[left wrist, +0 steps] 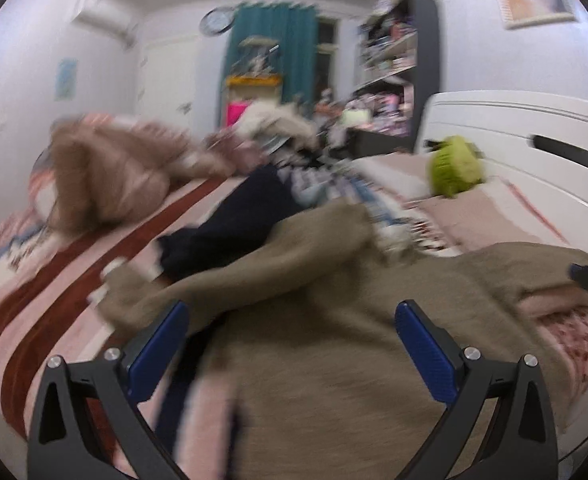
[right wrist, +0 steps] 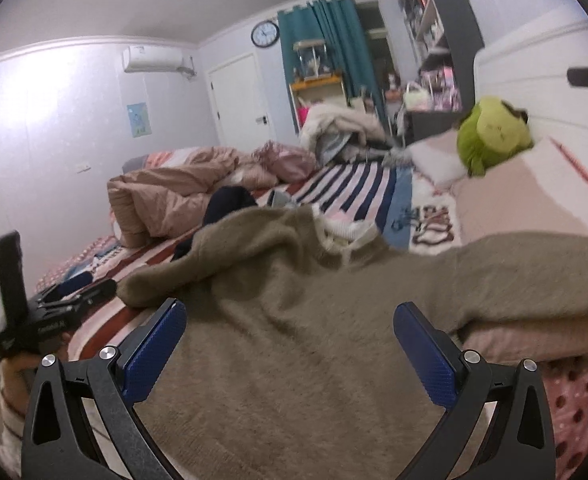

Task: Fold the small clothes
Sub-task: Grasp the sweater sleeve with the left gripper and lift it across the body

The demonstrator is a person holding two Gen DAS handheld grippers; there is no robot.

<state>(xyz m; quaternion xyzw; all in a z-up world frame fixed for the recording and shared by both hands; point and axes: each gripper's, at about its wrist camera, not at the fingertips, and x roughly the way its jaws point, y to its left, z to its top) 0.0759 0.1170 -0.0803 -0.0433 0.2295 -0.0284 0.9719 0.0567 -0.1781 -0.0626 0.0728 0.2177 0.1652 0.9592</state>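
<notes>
A fuzzy brown garment (left wrist: 333, 340) lies spread on the bed, with a sleeve reaching left; it also fills the lower right wrist view (right wrist: 313, 340). My left gripper (left wrist: 292, 320) is open and empty, its blue pads just above the garment's near part. My right gripper (right wrist: 290, 320) is open and empty over the same garment. The left gripper shows at the left edge of the right wrist view (right wrist: 54, 296). A dark navy garment (left wrist: 234, 224) lies beyond the brown one.
A crumpled tan quilt (right wrist: 166, 192) lies at the bed's left. A green plush toy (right wrist: 489, 132) sits on a pink pillow (right wrist: 513, 196) by the white headboard (left wrist: 533, 128). A striped sheet (right wrist: 353, 184) covers the bed. Shelves and clutter stand behind.
</notes>
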